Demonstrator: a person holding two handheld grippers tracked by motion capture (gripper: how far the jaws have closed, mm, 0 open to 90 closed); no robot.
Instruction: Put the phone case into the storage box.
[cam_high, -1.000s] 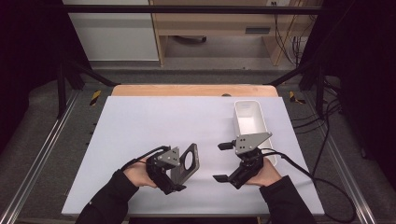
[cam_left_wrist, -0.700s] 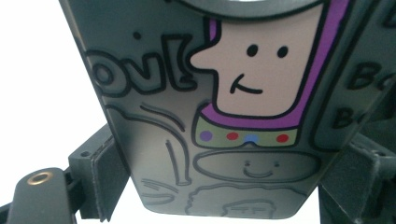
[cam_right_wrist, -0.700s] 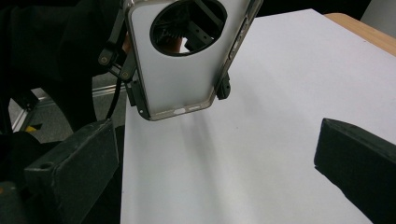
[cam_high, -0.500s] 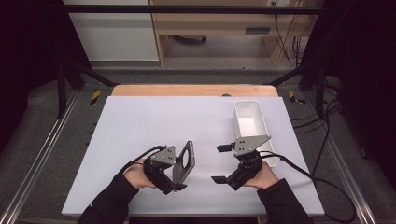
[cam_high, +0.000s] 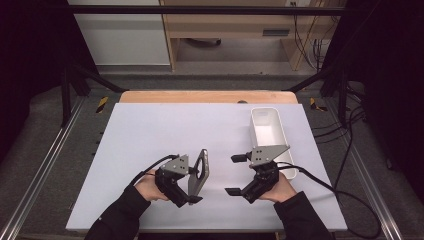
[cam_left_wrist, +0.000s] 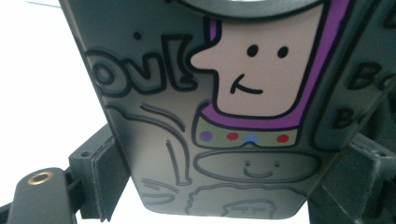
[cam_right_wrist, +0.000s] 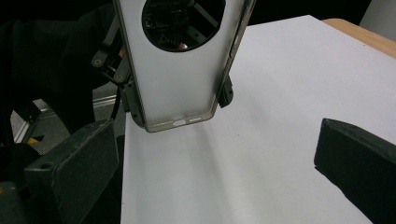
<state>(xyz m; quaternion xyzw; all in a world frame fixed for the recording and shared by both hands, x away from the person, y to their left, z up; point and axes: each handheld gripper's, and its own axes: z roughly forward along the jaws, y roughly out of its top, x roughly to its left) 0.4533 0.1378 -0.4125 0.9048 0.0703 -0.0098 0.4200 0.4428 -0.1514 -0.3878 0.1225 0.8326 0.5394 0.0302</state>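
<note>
High view: phone case (cam_high: 199, 172) is held upright in left tongs (cam_high: 192, 187), right tongs (cam_high: 236, 174) spread empty beside | Left gripper view: printed back clamped | Right gripper view: handover judged next, needing right tongs closed on case's free edge.

A grey phone case (cam_left_wrist: 187, 140) printed with a cartoon face, purple outline and coloured dots stands clamped between the left gripper (cam_left_wrist: 224, 182)'s two black jaws, against the white tabletop (cam_left_wrist: 42, 107).
</note>
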